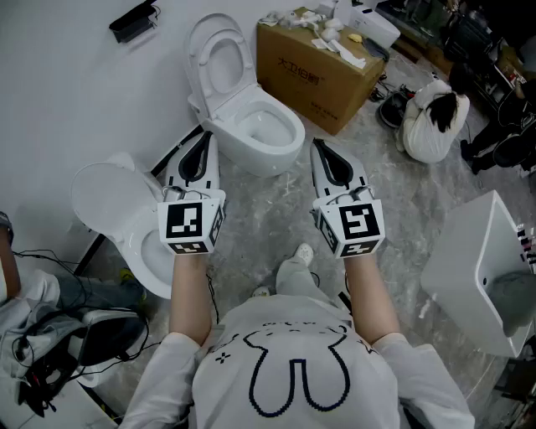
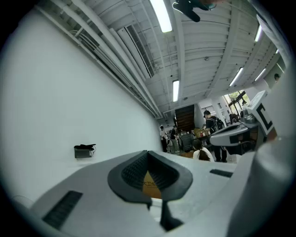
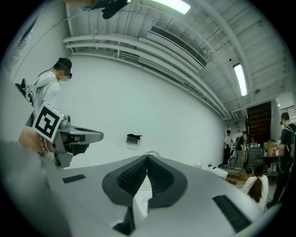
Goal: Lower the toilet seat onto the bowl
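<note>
A white toilet stands against the wall in the head view. Its seat (image 1: 223,52) is raised upright over the open bowl (image 1: 270,134). My left gripper (image 1: 205,138) is held out level, short of the bowl on its left side, jaws shut with nothing between them. My right gripper (image 1: 319,147) is level on the bowl's right side, also shut and empty. Neither touches the toilet. In the left gripper view the pads of the left gripper (image 2: 148,155) meet; in the right gripper view those of the right gripper (image 3: 148,159) meet too.
A second white toilet (image 1: 117,209) stands at the left by my left arm. A cardboard box (image 1: 314,63) sits right of the toilet. A person in white (image 1: 431,117) crouches beyond it. A white basin (image 1: 486,268) is at the right. A black device (image 1: 134,21) hangs on the wall.
</note>
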The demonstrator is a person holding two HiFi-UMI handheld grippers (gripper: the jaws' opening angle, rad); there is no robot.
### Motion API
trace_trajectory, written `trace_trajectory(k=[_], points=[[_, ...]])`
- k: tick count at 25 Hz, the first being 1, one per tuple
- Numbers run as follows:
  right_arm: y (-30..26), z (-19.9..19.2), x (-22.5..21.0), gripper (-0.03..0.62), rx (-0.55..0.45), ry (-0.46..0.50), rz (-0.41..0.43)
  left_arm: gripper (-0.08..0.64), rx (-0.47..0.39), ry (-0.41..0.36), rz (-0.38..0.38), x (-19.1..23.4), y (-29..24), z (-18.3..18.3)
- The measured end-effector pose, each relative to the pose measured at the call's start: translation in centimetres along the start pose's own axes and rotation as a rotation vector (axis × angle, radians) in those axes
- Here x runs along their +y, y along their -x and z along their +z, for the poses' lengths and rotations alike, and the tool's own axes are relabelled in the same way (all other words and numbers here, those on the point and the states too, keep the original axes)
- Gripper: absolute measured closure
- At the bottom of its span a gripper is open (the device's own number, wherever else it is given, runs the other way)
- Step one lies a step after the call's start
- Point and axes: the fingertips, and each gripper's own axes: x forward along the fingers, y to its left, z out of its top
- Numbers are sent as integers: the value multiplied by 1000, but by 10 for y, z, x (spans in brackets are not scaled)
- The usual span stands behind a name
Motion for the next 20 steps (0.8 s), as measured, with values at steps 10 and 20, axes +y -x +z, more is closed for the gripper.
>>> trace_trajectory(k=[10,20], points=[[-16,-6,1,565,15,0,10,551,-3,27,22,21,-9,-1],[-55,-16,-32,565,-9,-20,43,551,18,31,48,20,-53,-18]])
